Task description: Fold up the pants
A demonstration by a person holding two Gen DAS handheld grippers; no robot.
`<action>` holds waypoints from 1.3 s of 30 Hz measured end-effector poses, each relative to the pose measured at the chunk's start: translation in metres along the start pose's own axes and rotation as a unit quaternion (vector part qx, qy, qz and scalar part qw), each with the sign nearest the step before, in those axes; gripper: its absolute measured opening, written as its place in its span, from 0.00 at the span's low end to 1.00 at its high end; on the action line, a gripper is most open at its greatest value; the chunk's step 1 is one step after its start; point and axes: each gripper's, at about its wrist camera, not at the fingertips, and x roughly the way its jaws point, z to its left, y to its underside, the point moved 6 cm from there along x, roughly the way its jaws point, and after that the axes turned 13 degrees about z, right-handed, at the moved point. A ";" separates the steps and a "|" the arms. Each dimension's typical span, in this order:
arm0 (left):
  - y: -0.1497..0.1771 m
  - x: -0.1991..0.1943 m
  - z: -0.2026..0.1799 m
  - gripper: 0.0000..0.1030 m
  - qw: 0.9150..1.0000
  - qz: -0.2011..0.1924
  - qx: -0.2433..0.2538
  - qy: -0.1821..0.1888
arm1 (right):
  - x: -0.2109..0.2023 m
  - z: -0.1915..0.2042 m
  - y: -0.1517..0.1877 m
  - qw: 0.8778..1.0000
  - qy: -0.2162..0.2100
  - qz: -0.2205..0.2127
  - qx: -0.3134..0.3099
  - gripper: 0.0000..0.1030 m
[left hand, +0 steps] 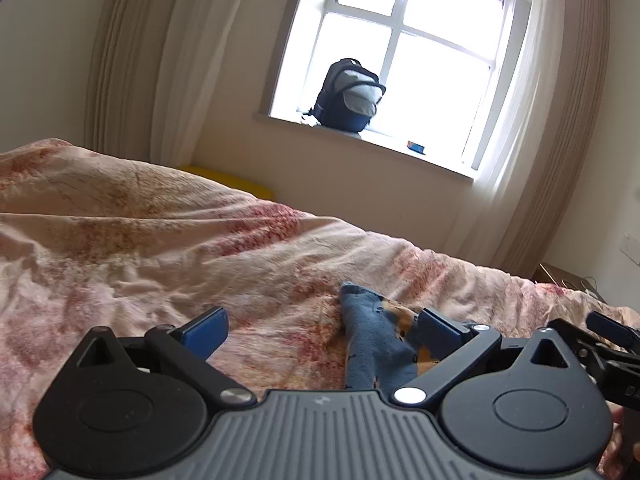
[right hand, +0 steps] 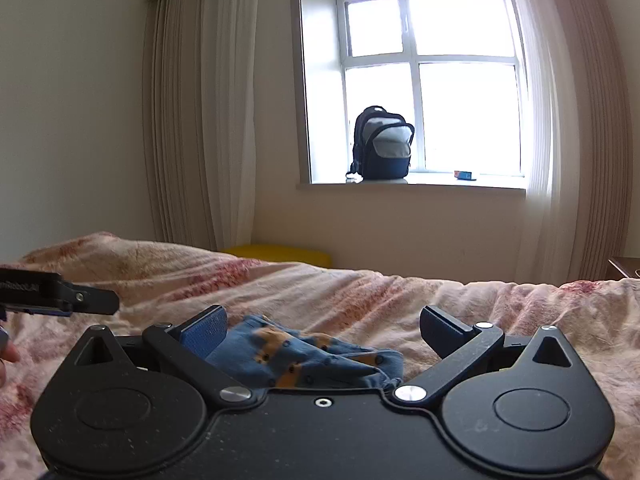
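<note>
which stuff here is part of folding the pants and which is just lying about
Part of the job:
- small blue pants with orange print, lying on the pink floral bedspread

Just lying about:
- dark blue and grey backpack on the windowsill
- yellow cushion behind the bed
- small blue box on the windowsill

Left gripper (left hand: 322, 332) jaws wide apart above floral bedspread (left hand: 160, 248); blue pants (left hand: 376, 348) lying between, ungripped.

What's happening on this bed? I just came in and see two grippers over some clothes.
A person is folding small blue pants with orange prints on a pink floral bedspread, using two hand-held grippers. Both the left gripper and the right gripper are wide open and hold nothing. The pants lie bunched on the bedspread.
</note>
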 end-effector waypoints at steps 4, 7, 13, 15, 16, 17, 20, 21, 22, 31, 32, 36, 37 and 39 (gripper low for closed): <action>0.015 -0.017 0.006 1.00 1.000 -0.013 0.005 -0.013 | -0.029 0.015 0.008 1.000 0.011 -0.023 0.001 0.99; 0.032 -0.029 0.009 1.00 0.999 -0.019 0.018 -0.024 | -0.049 0.027 0.021 0.999 0.019 -0.031 0.001 0.99; 0.067 -0.051 0.018 1.00 0.998 -0.029 0.027 -0.042 | -0.077 0.044 0.059 0.999 0.038 -0.019 0.013 0.99; 0.077 -0.057 0.020 1.00 0.998 -0.027 0.038 -0.049 | -0.085 0.046 0.068 0.999 0.042 -0.022 0.019 0.99; 0.082 -0.060 0.022 1.00 0.997 -0.026 0.043 -0.055 | -0.089 0.048 0.072 0.999 0.044 -0.021 0.019 0.99; 0.087 -0.063 0.023 1.00 0.997 -0.026 0.046 -0.058 | -0.092 0.050 0.076 0.999 0.046 -0.020 0.019 0.99; 0.098 -0.073 0.026 1.00 0.997 -0.027 0.049 -0.052 | -0.100 0.053 0.087 0.998 0.049 -0.018 0.020 0.99; 0.101 -0.075 0.027 1.00 0.997 -0.026 0.049 -0.049 | -0.102 0.054 0.090 0.998 0.050 -0.016 0.021 0.99; 0.104 -0.076 0.028 1.00 0.997 -0.026 0.048 -0.047 | -0.103 0.055 0.093 0.998 0.051 -0.013 0.021 0.99; 0.121 -0.081 0.022 1.00 0.996 -0.037 0.072 -0.034 | -0.103 0.057 0.113 0.998 0.058 0.008 0.027 0.99; 0.123 -0.081 0.021 1.00 0.996 -0.036 0.074 -0.034 | -0.103 0.057 0.114 0.998 0.059 0.009 0.027 0.99; 0.128 -0.079 0.022 1.00 0.996 -0.031 0.073 -0.031 | -0.102 0.057 0.115 0.998 0.061 0.012 0.026 0.99; 0.129 -0.078 0.022 1.00 0.997 -0.029 0.072 -0.030 | -0.101 0.057 0.115 0.998 0.062 0.013 0.026 0.99; 0.131 -0.077 0.023 1.00 0.997 -0.026 0.073 -0.029 | -0.101 0.056 0.115 0.997 0.064 0.014 0.028 0.99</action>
